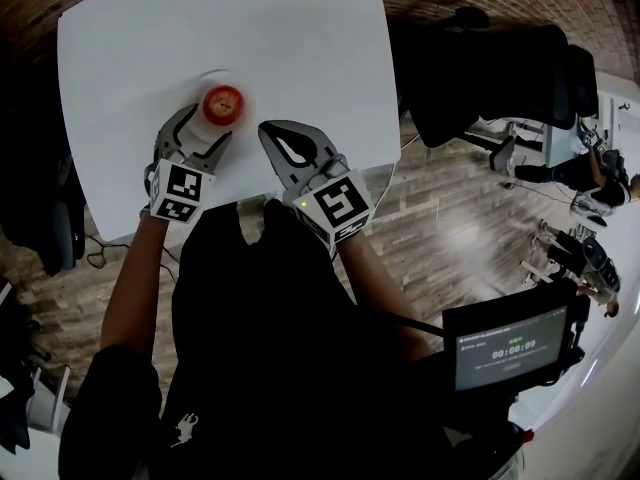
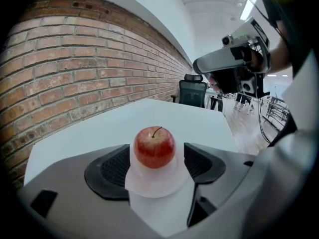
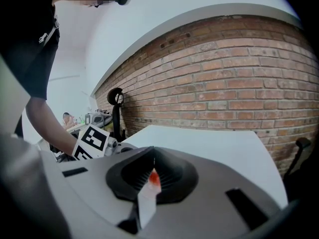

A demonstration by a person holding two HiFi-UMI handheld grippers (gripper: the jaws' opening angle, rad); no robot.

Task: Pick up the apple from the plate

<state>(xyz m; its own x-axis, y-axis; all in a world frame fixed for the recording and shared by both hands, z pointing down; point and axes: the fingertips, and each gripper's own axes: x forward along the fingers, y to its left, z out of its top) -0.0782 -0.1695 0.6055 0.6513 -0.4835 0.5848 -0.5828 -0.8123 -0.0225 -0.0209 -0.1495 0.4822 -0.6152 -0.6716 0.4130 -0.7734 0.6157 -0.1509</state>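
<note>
On the plate (image 1: 207, 77), which lies toward the near side of the white table (image 1: 280, 28), the red apple (image 1: 223, 103) sits upright with its stem up and has not been lifted. Nothing of the pick-up itself is done; only the approach is in place.

At the near side of the plate, the left tongs (image 1: 208, 126) point down at the apple with their jaws apart, one on each side of it. In the left gripper view the apple (image 2: 154, 147) stands in the middle of the gap, and white plate (image 2: 154, 185) shows between the fruit and each dark pad (image 2: 115, 167), so the pads do not press on it. The jaws look wide enough to take the apple without nudging it.

To the right of the plate, and clear of it, the right tongs (image 1: 267, 129) rest low over the table with their jaws together, leaving only a thin slit. In the right gripper view a sliver of red shows through that slit, but it is the apple on the plate beyond them; these tongs hold nothing. They seem to have no part in the job just now.

What is left, as I judge it, is nearly the whole task: close the left jaws on the apple's sides, check that the grip holds on the round, smooth skin, and raise it clear of the plate.
</note>
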